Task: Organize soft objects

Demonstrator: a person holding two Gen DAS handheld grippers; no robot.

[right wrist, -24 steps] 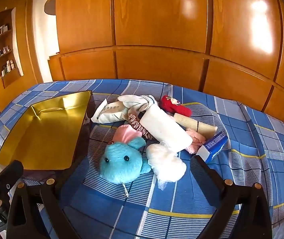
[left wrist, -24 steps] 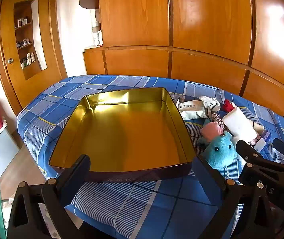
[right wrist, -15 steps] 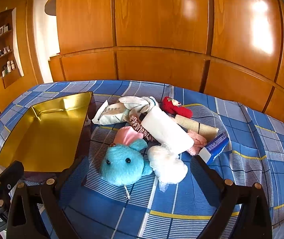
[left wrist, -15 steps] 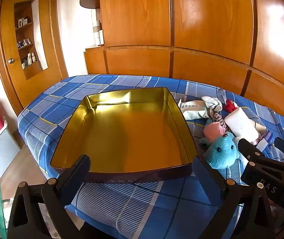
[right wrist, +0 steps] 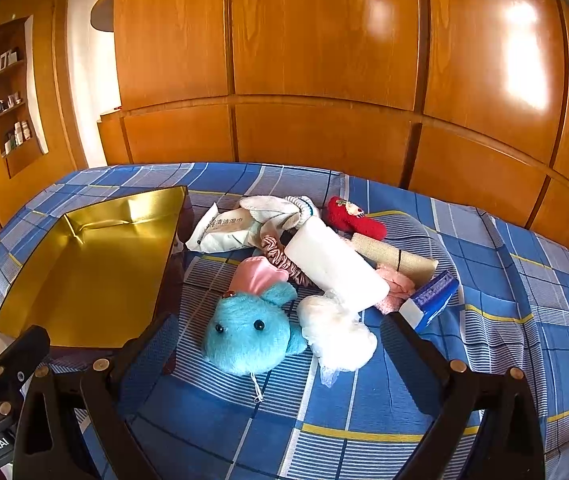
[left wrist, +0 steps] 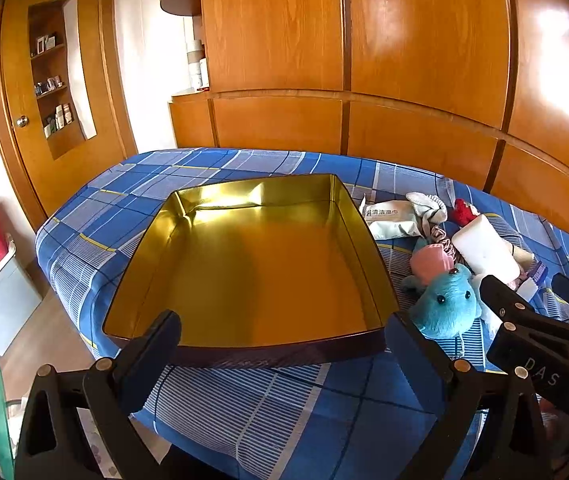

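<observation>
Fingers [left wrist: 156, 344] of the left gripper [left wrist: 280, 340] are spread wide with nothing between them; they hover over the near edge of the gold tin tray [left wrist: 188, 216]. Fingers [right wrist: 148, 344] of the right gripper [right wrist: 276, 344] are likewise spread wide and hold nothing; they hover above the bed [right wrist: 524, 320], and the blue plush toy [right wrist: 250, 334] lies below and between them, untouched.

Layout on the blue checked bedcover:
- Tray: sits on the left part of the bed, interior bare.
- Soft objects: grouped in one pile just right of the tray, all outside it.
- Blue plush toy: nearest the grippers, face toward the camera, with a pink cloth item [right wrist: 258, 276] touching its top.
- White wadding in clear wrap [right wrist: 336, 332]: touching the plush toy on its right.
- White foam block [right wrist: 334, 266]: lies diagonally across the middle of the pile.
- Wet-wipe packet [right wrist: 224, 232]: at the far left of the pile, close to the tray's far corner.
- Red plush item [right wrist: 354, 218]: at the far side of the pile.
- Beige bandage roll [right wrist: 396, 256]: behind the foam block.
- Blue-and-white small box [right wrist: 430, 298]: at the pile's right edge.

Wooden wardrobe panels [right wrist: 324, 60] stand behind the bed.
</observation>
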